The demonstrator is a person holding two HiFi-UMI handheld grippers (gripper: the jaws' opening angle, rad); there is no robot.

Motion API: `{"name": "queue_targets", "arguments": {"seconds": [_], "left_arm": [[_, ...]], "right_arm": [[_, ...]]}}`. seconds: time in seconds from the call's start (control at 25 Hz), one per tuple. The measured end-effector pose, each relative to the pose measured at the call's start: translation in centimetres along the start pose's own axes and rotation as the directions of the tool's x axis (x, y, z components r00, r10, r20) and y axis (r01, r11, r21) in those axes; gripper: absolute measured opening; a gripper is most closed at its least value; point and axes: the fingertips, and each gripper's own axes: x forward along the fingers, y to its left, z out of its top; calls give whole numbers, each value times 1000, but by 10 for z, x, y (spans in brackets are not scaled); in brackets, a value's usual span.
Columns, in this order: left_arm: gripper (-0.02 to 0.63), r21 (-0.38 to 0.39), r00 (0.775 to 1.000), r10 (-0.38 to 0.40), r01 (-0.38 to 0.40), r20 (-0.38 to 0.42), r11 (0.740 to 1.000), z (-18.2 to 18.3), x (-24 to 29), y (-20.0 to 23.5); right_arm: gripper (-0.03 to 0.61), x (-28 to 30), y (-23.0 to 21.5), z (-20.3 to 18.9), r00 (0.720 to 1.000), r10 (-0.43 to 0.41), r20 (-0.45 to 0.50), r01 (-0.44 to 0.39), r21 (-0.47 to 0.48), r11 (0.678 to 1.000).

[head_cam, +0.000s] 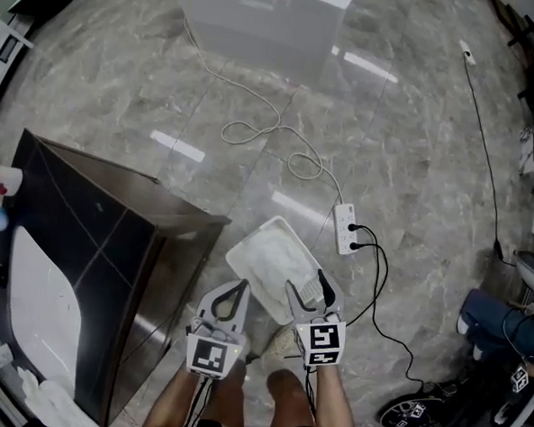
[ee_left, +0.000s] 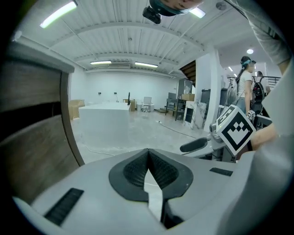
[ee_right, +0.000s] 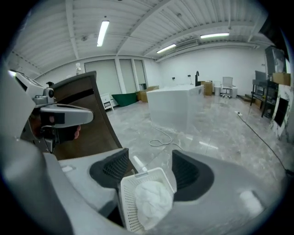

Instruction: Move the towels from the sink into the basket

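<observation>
A white perforated basket (head_cam: 243, 246) stands on the grey floor with a white towel (head_cam: 275, 257) bunched inside it. Both grippers hang above its near end. My left gripper (head_cam: 231, 293) has its jaws together with nothing between them (ee_left: 148, 153). My right gripper (head_cam: 307, 288) stands open and empty; in its own view (ee_right: 150, 158) the basket (ee_right: 130, 202) and towel (ee_right: 151, 202) lie below the gap, apart from the pads. The white sink (head_cam: 36, 302) sits in the dark cabinet (head_cam: 130, 245) at the left, with a white cloth (head_cam: 50, 404) near its front corner.
A power strip (head_cam: 345, 227) with a white cable and black cables lies just beyond the basket. A large white block (head_cam: 270, 19) stands farther off. Another person's legs and shoes (head_cam: 410, 412) are at the lower right. People stand at the right (ee_left: 245, 85).
</observation>
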Motion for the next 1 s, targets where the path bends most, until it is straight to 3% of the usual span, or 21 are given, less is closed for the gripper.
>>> {"name": "queue_targets", "arguments": {"seconds": [0.08,0.2,0.32,0.48,0.72,1.0], "left_arm": [[9,76,1000,-20,19,19,997,21,-11,-5],[9,57,998,-10,7,57,998,65,-25,-10],[9,109,996,-19,9,92,994,105,-39,-15],[9,46,991,2,-8,137,999,162,-65,-15],[9,161,980,-3,-30,199,986,229,-110,-18],[9,158,968,36,-77,246,985,294,-166,-25]], "right_arm": [[274,-18,1,27,1000,-9,24,10,-6,1000],[242,-44,1,66,998,-22,62,23,-17,1000],[205,-74,2,107,993,-34,111,36,-17,999],[177,-113,9,162,981,-60,186,66,-26,997],[109,-171,29,235,960,-69,272,84,-45,995],[63,-234,60,311,936,-46,349,85,-96,992]]}}
